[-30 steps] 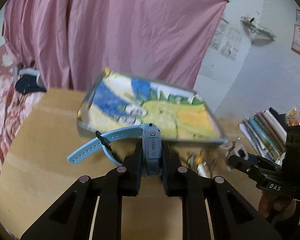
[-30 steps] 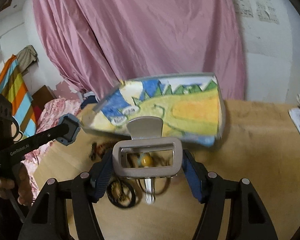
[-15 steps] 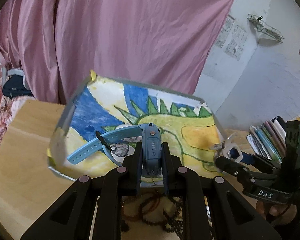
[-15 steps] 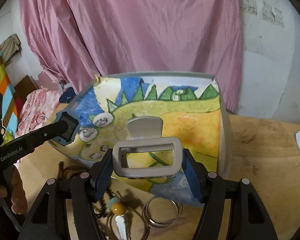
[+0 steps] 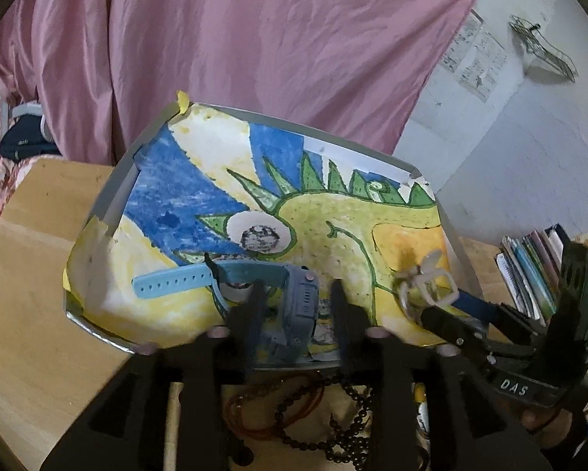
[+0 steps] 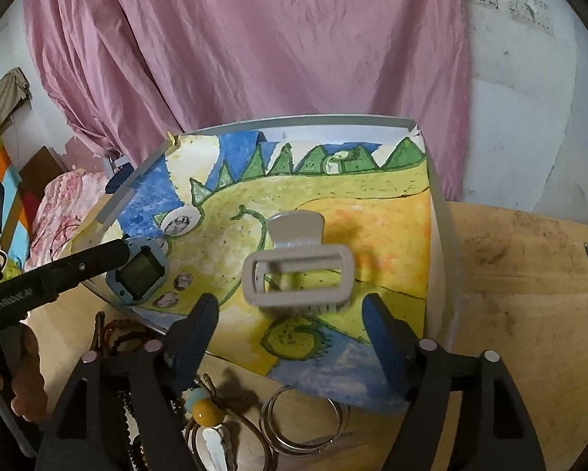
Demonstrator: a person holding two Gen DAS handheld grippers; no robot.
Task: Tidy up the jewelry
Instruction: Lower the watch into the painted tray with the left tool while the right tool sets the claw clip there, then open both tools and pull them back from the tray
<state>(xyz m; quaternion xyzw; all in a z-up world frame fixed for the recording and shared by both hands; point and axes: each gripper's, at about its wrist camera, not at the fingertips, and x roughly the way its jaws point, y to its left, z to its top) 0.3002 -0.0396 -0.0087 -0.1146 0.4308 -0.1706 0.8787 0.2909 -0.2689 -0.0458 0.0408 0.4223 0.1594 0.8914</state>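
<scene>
A grey tray lined with a painted dragon picture lies on the wooden table; its rim also shows in the right wrist view. My left gripper is open over the tray's near edge. The blue watch sits loose between its spread fingers, strap pointing left. The watch face appears beside the left finger. My right gripper is open too. A blurred beige hair claw clip hangs free between its fingers above the tray, and shows again as a pale clip.
Dark and red bead strings lie on the table just before the tray. Metal bangles and a yellow bead charm lie near my right gripper. Books are stacked at the right. A pink curtain hangs behind.
Both grippers moved forward over the tray and opened. The watch and the hair clip, held tight before, now sit loose between the spread fingers.
</scene>
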